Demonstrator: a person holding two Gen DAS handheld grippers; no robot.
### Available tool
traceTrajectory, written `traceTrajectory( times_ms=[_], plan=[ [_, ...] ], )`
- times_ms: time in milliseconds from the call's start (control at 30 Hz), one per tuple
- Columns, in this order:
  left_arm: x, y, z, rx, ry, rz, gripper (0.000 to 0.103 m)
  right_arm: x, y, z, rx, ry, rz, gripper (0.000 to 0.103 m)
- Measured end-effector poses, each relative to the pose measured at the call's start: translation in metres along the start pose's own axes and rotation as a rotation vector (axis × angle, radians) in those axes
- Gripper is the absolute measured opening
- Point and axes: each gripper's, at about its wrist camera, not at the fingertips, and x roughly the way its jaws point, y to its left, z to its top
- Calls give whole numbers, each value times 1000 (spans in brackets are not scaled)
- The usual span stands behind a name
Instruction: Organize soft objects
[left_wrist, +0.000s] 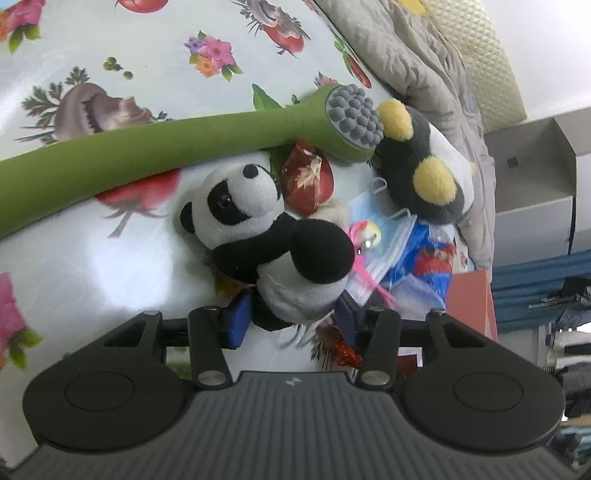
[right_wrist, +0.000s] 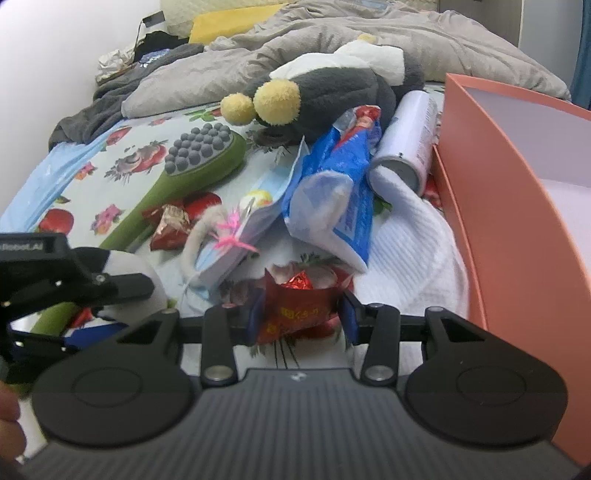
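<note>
**Both grippers closed on items over cluttered bed**

Left gripper (left_wrist: 293, 325) is clamped on the lower body of a panda plush (left_wrist: 266, 236), blue pads pressing its white belly from both sides; panda head points away from the camera, over the floral sheet (left_wrist: 110, 37). Right gripper (right_wrist: 301, 319) is partly closed on a red foil packet (right_wrist: 299, 308), pads touching both its edges.

Green massage brush (left_wrist: 184, 144) lies across the sheet just behind the panda, its grey nubbed head beside a grey-and-white plush with yellow pompoms (left_wrist: 424, 162). Near the panda's head sits a red leaf-print pouch (left_wrist: 308, 181). In the right wrist view: blue snack bag (right_wrist: 332, 192), face mask with pink tie (right_wrist: 243, 229), white spray can (right_wrist: 406, 144) lying on its side, white towel (right_wrist: 413, 251) under it. Orange box (right_wrist: 517, 192) stands at the right edge, touching the towel. Grey duvet (right_wrist: 332, 37) is bunched at the back.
</note>
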Motion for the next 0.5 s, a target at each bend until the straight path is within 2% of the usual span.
traceTrajectory(
  times_ms=[333,367,400,500],
  plan=[
    [-24,-5,-30,82,69,-6,50,-36,5,-23,-31,10,-6,45],
    [-26,-6,-33,95,76,-6,44,-39,6,-26,-37,10,-7,45],
    [-29,-7,-36,106,82,-8,41,-42,6,-28,-41,11,-8,45],
    [-35,-11,-45,150,99,4,41,-49,7,-35,-53,15,-14,45]
  ],
)
